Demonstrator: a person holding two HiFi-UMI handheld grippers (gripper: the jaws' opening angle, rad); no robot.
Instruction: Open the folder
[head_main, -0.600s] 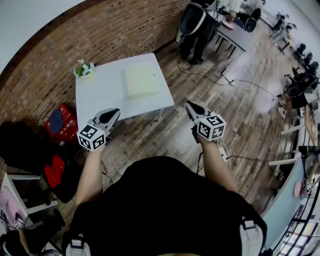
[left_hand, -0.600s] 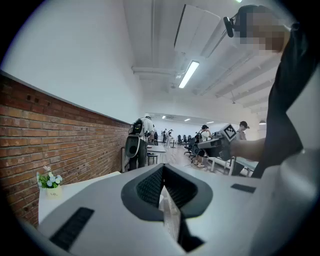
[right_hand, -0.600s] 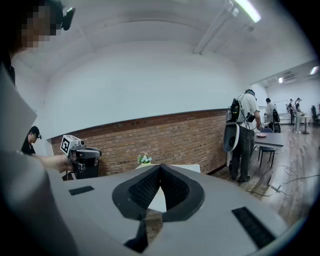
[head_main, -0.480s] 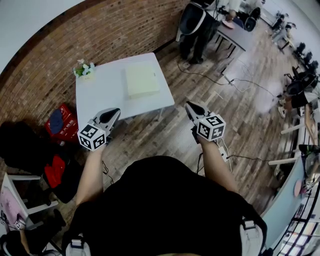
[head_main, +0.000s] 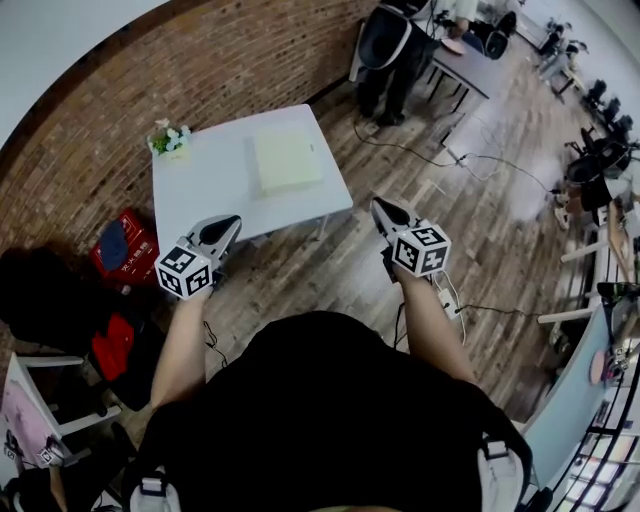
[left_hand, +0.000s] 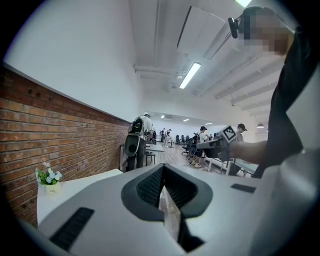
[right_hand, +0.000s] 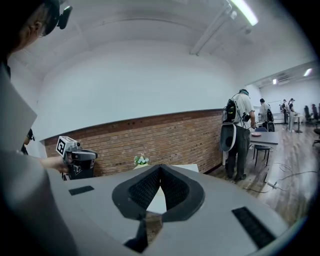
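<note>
A pale yellow-green folder (head_main: 286, 162) lies closed and flat on the white table (head_main: 200, 190), toward its right half. My left gripper (head_main: 226, 223) is held in the air just short of the table's near edge, jaws shut with nothing between them. My right gripper (head_main: 381, 209) hovers over the wooden floor to the right of the table, also shut and empty. Both are well short of the folder. In the left gripper view the shut jaws meet at the tip (left_hand: 162, 167); in the right gripper view they meet likewise (right_hand: 159, 169), with the table's white top behind.
A small pot of white flowers (head_main: 168, 138) stands at the table's far left corner by the brick wall. A person with a backpack (head_main: 385, 45) stands beyond the table near a desk. A red bag and dark bags (head_main: 115, 245) lie left of the table. Cables cross the floor at right.
</note>
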